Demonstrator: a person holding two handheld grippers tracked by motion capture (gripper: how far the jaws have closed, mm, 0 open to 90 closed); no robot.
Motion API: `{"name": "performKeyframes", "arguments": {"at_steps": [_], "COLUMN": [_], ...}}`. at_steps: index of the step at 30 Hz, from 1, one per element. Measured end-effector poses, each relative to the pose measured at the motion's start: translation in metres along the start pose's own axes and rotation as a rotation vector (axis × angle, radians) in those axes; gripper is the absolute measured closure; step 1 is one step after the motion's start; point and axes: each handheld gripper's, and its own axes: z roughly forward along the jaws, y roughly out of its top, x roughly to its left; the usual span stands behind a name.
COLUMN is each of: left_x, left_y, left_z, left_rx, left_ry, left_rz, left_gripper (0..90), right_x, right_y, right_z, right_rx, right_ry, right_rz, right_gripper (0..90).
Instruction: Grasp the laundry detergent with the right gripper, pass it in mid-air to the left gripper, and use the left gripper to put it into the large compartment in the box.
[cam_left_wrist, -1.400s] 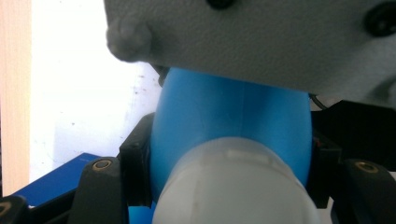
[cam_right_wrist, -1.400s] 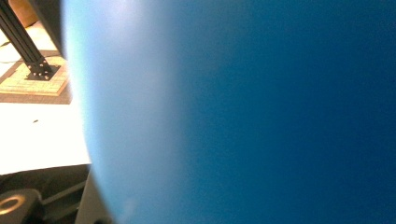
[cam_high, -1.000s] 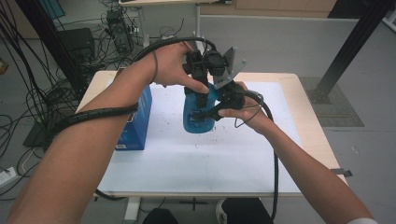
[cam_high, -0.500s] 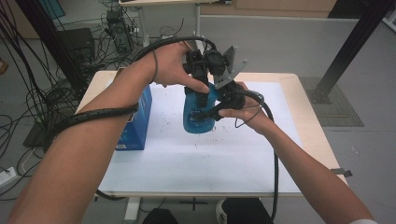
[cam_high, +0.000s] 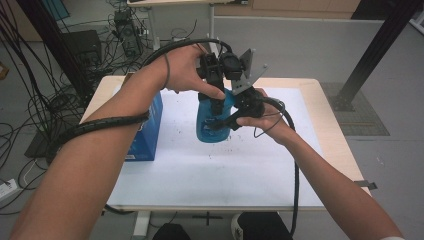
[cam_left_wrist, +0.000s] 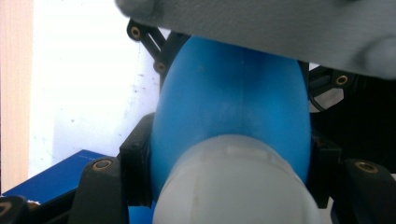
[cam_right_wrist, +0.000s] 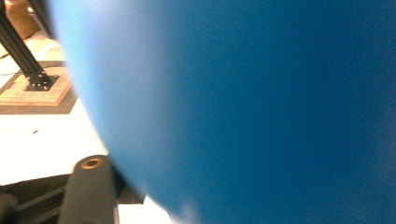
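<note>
Blue bottle (cam_high: 212, 122), centre frame, long axis upright: left gripper (cam_high: 216, 102) clamps its white cap (cam_left_wrist: 233, 186) from above, right gripper (cam_high: 231, 121) grips the body sideways.

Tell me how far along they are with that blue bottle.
Done: both grippers have the blue bottle, standing on the white sheet. In hand: the left gripper clamps its neck by the white cap; the right gripper holds the body. Left: the cap is still on.
</note>
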Motion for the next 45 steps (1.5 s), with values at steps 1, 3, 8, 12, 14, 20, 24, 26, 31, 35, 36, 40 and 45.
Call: {"name": "performKeyframes", "arguments": {"at_steps": [1,3,8,12,14,20,24,26,31,35,36,40,45], "left_x": [0.0,0.0,0.002,0.005,0.008,0.015,0.021,0.024,0.032,0.041,0.043,0.051,0.062], "left_y": [0.0,0.001,-0.001,-0.006,-0.008,-0.019,-0.027,-0.031,-0.043,-0.057,-0.06,-0.074,-0.092], "left_z": [-0.001,-0.001,-0.002,-0.007,-0.01,-0.021,-0.03,-0.035,-0.053,-0.072,-0.077,-0.098,-0.123], "left_rx": [0.004,0.008,0.024,0.026,0.03,0.039,0.056,0.059,0.058,0.05,0.046,0.036,0.022], "left_ry": [0.0,0.001,0.012,0.018,0.019,0.035,0.06,0.069,0.096,0.113,0.119,0.141,0.176], "left_rz": [0.0,-0.005,-0.019,-0.06,-0.083,-0.178,-0.241,-0.276,-0.379,-0.486,-0.513,-0.643,-0.804], "left_gripper": [37.3,37.3,37.2,37.3,37.2,37.3,37.3,37.3,37.3,37.3,37.3,37.3,37.4], "right_x": [0.001,0.0,0.001,0.003,0.004,0.007,0.012,0.015,0.024,0.032,0.034,0.04,0.045], "right_y": [-0.003,-0.004,-0.007,-0.013,-0.017,-0.031,-0.036,-0.037,-0.034,-0.032,-0.031,-0.028,-0.028], "right_z": [-0.001,-0.002,-0.01,-0.022,-0.028,-0.051,-0.068,-0.076,-0.092,-0.105,-0.107,-0.117,-0.127], "right_rx": [-0.007,-0.01,-0.015,0.037,0.059,0.119,0.167,0.206,0.29,0.345,0.363,0.401,0.44], "right_ry": [-0.004,-0.02,-0.034,-0.091,-0.104,-0.151,-0.22,-0.246,-0.285,-0.319,-0.33,-0.364,-0.38], "right_rz": [0.022,0.018,0.034,0.043,0.072,0.191,0.229,0.227,0.212,0.206,0.202,0.205,0.205], "right_gripper": [29.0,28.0,27.0,26.3,23.5,10.1,6.6,6.6,6.2,5.2,5.2,5.2,5.2]}}
